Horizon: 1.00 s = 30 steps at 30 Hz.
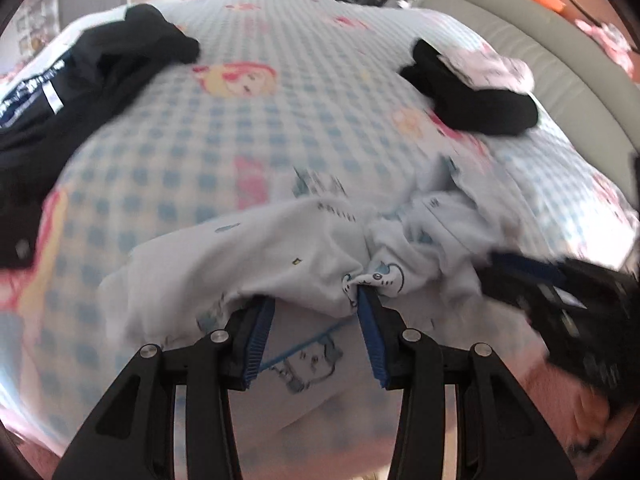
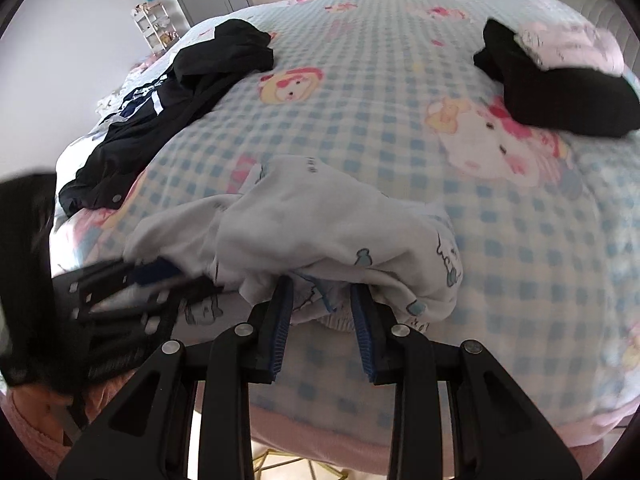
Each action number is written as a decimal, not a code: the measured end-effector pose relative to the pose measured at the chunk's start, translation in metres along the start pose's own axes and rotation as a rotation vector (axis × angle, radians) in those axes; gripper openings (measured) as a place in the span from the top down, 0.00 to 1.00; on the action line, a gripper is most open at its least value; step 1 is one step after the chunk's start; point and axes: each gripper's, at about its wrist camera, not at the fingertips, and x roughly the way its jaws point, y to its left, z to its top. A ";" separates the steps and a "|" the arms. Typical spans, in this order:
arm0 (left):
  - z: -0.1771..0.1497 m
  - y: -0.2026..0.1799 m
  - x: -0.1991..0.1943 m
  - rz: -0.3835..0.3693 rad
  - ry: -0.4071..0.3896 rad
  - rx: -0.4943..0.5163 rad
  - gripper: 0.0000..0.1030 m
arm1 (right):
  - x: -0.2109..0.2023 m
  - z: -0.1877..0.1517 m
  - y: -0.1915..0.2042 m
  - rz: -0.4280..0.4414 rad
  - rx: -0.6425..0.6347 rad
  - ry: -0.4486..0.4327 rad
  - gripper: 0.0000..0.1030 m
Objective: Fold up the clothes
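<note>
While both pairs of blue-padded jaws stand partly apart with bunched cloth gathered between them, we lift the near edge of the small white cotton garment printed with blue cartoon figures (image 1: 288,248) at the front of the bed. Our left gripper (image 1: 316,300) has fabric draped over both fingertips, and whether the pads truly pinch it we cannot tell; our right gripper (image 2: 320,292) bites into the hem close beside it, and its hold looks equally unsure. Each tool shows as a dark blur at the edge of the other's view. The garment lies crumpled on the blue-and-white checked bedsheet with pink cartoon faces (image 2: 380,80), its far end resting on the sheet. We judge this an early step: spreading the piece before any crease is made. Next, we need to draw the two held points apart, then lay the cloth flat. A black jacket with white stripes (image 2: 176,92) waits at left, and a folded black-and-pink pile (image 2: 560,80) sits at right.
</note>
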 end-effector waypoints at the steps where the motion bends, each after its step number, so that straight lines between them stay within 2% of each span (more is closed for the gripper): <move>1: 0.009 0.002 0.000 0.016 -0.024 -0.020 0.58 | -0.003 0.002 0.000 -0.007 -0.001 -0.008 0.70; 5: 0.026 0.016 -0.009 0.021 -0.090 -0.112 0.56 | -0.013 0.004 -0.002 -0.049 0.005 -0.027 0.70; 8: 0.019 0.014 -0.010 -0.007 -0.070 -0.114 0.56 | -0.007 -0.005 -0.011 -0.077 0.010 0.013 0.70; 11: 0.002 0.008 -0.007 0.001 -0.030 -0.077 0.56 | 0.002 -0.018 -0.016 -0.073 0.015 0.072 0.70; 14: -0.007 0.017 -0.012 -0.001 -0.021 -0.112 0.56 | 0.002 -0.031 -0.017 -0.074 0.019 0.085 0.70; 16: -0.010 0.029 -0.020 -0.005 -0.047 -0.166 0.56 | -0.003 -0.041 -0.021 -0.075 0.052 0.081 0.70; 19: -0.011 0.046 -0.034 0.029 -0.104 -0.226 0.53 | -0.009 -0.055 -0.034 -0.111 0.115 0.069 0.68; 21: -0.014 0.051 -0.032 0.019 -0.046 -0.213 0.52 | -0.002 -0.061 -0.040 -0.123 0.125 0.107 0.66; 23: -0.024 0.049 -0.028 0.018 0.017 -0.189 0.52 | 0.006 -0.066 -0.038 -0.087 0.098 0.157 0.66; 25: -0.038 0.043 -0.025 0.020 0.042 -0.170 0.51 | 0.009 -0.065 -0.033 -0.035 0.086 0.142 0.65; 30: -0.063 0.032 -0.009 0.036 0.111 -0.118 0.51 | 0.032 -0.050 -0.029 -0.045 0.057 0.160 0.63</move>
